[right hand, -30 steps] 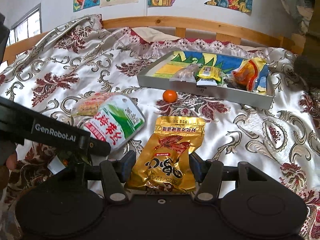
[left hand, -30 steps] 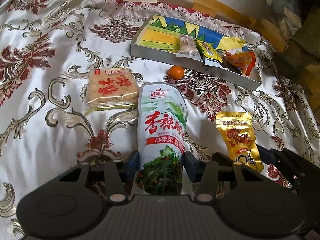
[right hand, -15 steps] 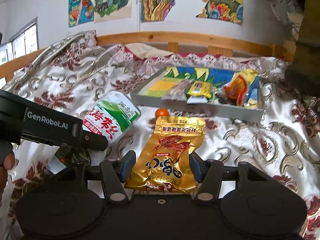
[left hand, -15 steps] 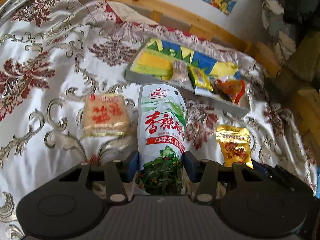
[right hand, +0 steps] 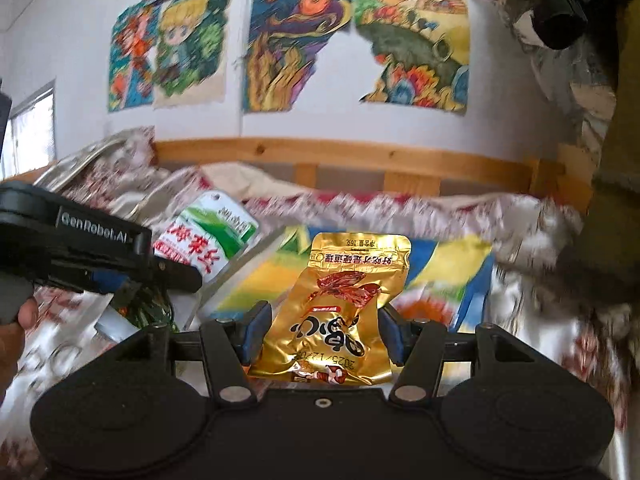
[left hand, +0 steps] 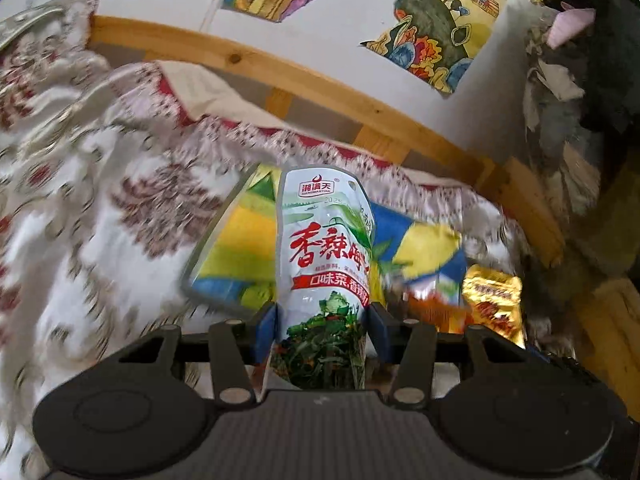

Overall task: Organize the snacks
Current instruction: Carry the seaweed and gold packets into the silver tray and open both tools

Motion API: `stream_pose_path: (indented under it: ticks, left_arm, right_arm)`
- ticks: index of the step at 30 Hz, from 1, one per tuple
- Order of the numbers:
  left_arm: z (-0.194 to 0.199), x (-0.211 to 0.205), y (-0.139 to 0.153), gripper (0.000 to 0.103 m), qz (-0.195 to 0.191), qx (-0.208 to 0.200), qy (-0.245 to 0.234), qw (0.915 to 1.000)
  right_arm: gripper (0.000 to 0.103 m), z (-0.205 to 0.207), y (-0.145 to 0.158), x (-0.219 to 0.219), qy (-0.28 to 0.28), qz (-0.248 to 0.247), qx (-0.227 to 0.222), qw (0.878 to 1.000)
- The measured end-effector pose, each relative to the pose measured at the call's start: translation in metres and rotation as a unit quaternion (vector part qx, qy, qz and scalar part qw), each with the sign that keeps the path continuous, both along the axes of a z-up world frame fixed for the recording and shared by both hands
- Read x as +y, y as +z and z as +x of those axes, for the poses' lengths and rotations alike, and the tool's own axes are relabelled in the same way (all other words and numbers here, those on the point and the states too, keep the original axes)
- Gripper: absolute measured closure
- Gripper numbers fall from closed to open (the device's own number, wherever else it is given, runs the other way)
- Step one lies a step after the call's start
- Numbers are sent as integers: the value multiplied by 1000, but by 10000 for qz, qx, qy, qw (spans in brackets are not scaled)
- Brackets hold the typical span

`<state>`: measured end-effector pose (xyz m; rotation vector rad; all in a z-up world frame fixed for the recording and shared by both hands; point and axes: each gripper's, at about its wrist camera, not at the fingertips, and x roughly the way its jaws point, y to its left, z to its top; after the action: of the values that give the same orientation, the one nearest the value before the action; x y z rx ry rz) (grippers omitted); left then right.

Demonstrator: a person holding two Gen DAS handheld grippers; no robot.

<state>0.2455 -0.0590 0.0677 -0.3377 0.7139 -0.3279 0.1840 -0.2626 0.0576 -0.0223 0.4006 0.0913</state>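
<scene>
Both glossy pouches gripped, raised off the satin bedspread.
Left gripper (left hand: 322, 332) clamps the tall white-green plastic pouch (left hand: 325, 264); right gripper (right hand: 320, 334) clamps the crinkled gold foil packet (right hand: 340, 308). Shallow colourful tray (right hand: 452, 264), formerly distant at 12 o'clock, now lies directly beneath.

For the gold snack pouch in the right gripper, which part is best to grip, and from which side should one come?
Grip the gold snack pouch at its lower half, across the two side edges, as the right gripper does now. The pouch is flat and thin, so the fingers should come from its bottom end and press the edges; the top stays free to go first into the tray.
</scene>
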Motion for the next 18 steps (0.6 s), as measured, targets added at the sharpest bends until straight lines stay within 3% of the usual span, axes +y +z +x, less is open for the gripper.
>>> stream_pose_path:
  ticks: [4, 7, 13, 18]
  left_arm:
    - [44, -24, -3, 50, 14, -30, -84, 10000]
    - [76, -43, -10, 50, 23, 92, -218, 9997]
    - [118, -75, -33, 50, 248, 386, -465, 9979]
    - [125, -97, -42, 47, 714, 314, -580, 9953]
  right_arm:
    - [44, 45, -2, -18, -138, 111, -71, 9998]
    - [44, 70, -15, -23, -132, -129, -121, 9998]
    - [43, 80, -55, -36, -258, -313, -149, 9991]
    - [40, 84, -69, -39, -274, -385, -222, 9986]
